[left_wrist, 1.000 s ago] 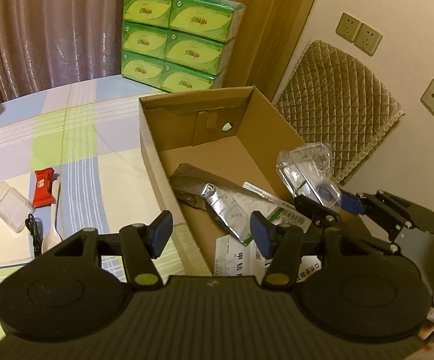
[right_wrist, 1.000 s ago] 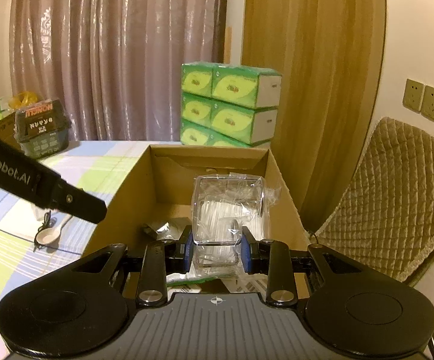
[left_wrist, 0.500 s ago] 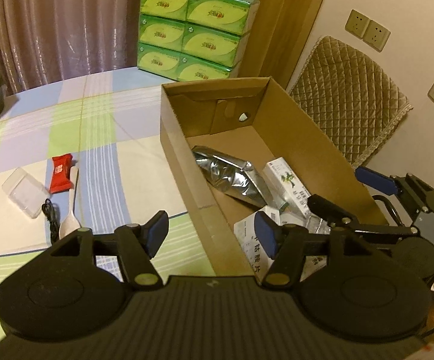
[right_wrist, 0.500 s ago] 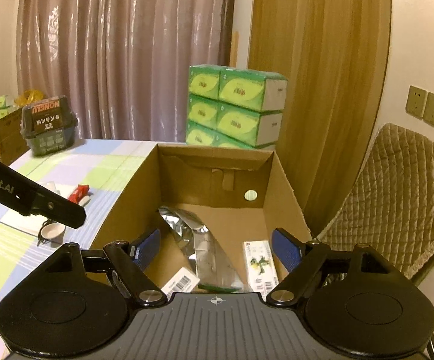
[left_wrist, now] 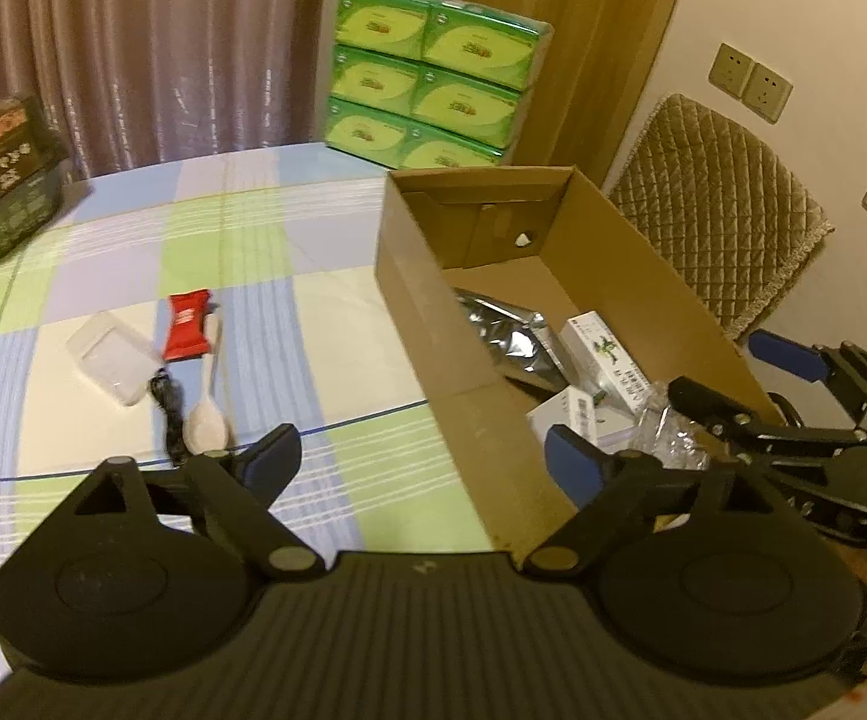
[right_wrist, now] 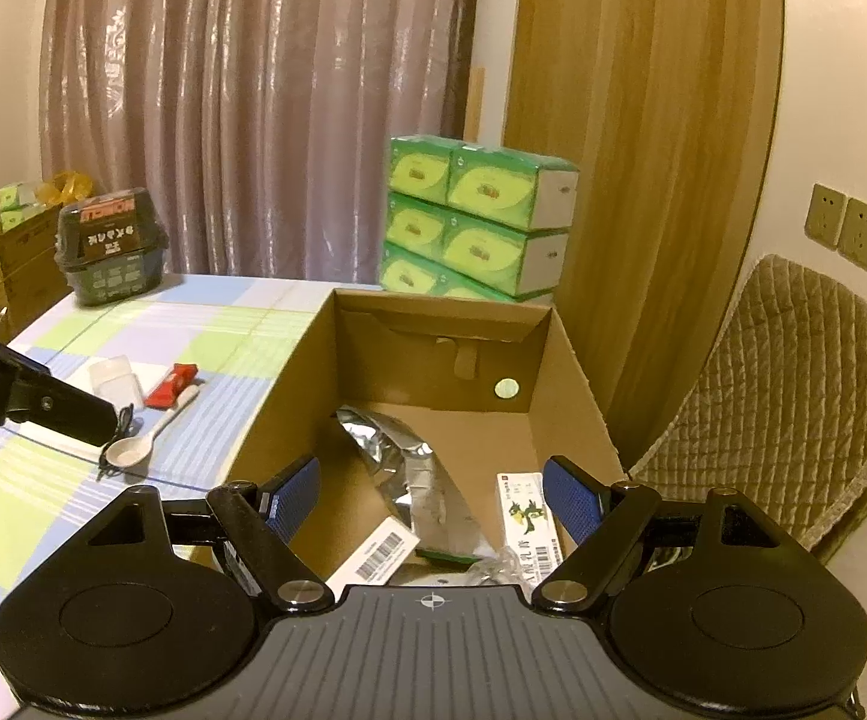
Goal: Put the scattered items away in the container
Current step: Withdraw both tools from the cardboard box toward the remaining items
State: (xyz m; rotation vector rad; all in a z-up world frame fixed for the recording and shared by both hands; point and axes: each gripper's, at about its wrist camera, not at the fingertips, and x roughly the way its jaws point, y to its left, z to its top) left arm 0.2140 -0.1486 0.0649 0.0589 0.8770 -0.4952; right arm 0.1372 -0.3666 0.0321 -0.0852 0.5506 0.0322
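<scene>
Checked blue, green and cream tablecloth point(left_wrist: 133, 276) is covering the table, with a brown curtain point(right_wrist: 253, 108) hanging behind it. Your container, an open cardboard box point(left_wrist: 433, 324), is sitting at the table's right side; it is holding a silver foil pouch point(left_wrist: 511, 339), a white carton with green print point(left_wrist: 604, 354), another white carton point(left_wrist: 577, 414) and a crumpled clear plastic tray point(left_wrist: 667, 438) at its near end. Scattered items are lying well left of the box on the cloth: a red snack packet point(left_wrist: 187, 324), a white spoon point(left_wrist: 208, 402) just beside it, a black cable point(left_wrist: 169, 408) touching the spoon's left, and a clear plastic lid point(left_wrist: 112, 360). You are holding your left gripper point(left_wrist: 421, 459) over the box's near left wall, fingers spread wide and gripping nothing. You are holding your right gripper point(right_wrist: 430, 498) above the box's near end, likewise released and empty. Stacked green tissue packs point(right_wrist: 475, 222) are standing beyond the box, a dark green tub point(right_wrist: 109, 246) is resting at the table's far left, and a quilted chair back point(left_wrist: 721, 204) is showing to the right.
</scene>
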